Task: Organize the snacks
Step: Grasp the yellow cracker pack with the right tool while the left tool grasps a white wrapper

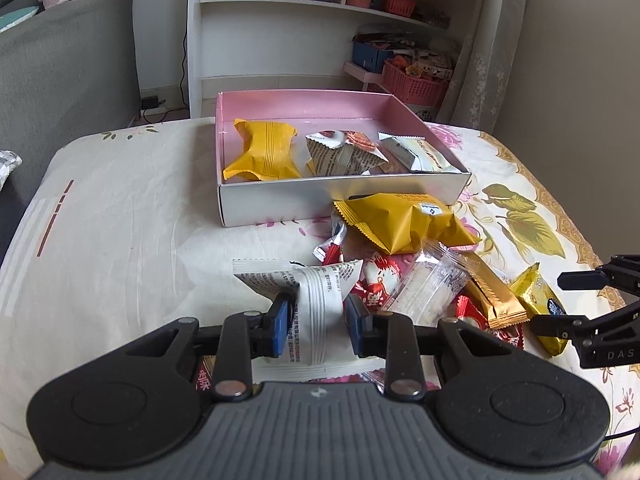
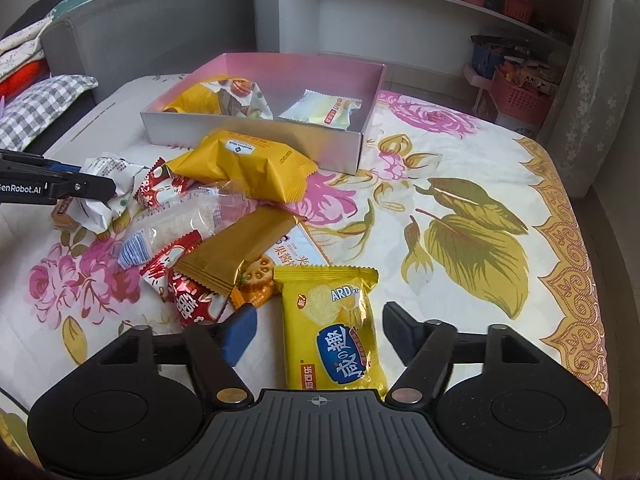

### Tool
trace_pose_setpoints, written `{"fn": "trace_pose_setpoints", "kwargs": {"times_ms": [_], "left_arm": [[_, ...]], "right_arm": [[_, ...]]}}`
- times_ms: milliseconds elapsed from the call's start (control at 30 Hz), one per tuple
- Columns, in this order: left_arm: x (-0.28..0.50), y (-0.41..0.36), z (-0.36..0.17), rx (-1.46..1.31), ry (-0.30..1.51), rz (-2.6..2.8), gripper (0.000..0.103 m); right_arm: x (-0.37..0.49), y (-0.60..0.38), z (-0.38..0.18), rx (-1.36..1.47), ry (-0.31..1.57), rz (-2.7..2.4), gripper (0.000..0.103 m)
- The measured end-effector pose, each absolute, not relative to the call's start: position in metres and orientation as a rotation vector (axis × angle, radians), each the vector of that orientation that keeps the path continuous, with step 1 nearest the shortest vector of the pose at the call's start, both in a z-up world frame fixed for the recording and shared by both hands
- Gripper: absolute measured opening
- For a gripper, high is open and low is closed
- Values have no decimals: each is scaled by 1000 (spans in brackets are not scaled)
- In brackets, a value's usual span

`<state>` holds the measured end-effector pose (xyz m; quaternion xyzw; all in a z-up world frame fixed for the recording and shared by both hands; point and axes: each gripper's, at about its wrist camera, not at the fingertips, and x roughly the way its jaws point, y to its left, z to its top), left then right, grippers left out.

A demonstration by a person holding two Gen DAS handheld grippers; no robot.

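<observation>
On a table under a floral cloth, the left gripper clamps a white packet, its blue pads pressing both sides of the crinkled wrapper near the front of a loose pile of snacks. The right gripper stands released, its fingers apart on either side of a yellow cracker pack that lies flat on the cloth between them, touched by neither pad. Beside the pack sit a gold bar wrapper, red packets and a clear sachet. A large orange pack leans against the near wall of the box, white outside and pink inside, which sits at the far side of the table. The box already holds an orange pack, a printed white packet and a pale packet. White shelves and a grey sofa stand behind.
</observation>
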<state>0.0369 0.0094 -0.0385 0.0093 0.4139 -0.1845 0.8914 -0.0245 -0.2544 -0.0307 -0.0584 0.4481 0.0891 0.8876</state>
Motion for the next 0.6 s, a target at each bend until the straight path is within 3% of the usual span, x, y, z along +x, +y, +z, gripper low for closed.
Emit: {"fn": "trace_pose_setpoints", "kwargs": {"times_ms": [133,167,200,433,600], "left_arm": [[37,9,-38,20,861,-384,27],[37,9,-38,20,860,-384,27],[37,9,-38,20,860,-384,27],[37,9,-37,16,858,-384,27],[37,10,-32,9,847,-388,27]], "right_arm": [[-22,-254,-40,-154,977,170,69],[-21,-254,-42,-154,988,170,63],[-21,-254,-43,-151,997,168,50],[-20,-250,-36,-165,972,169,45],[-20,-247,-27,-157,951,174,35]]}}
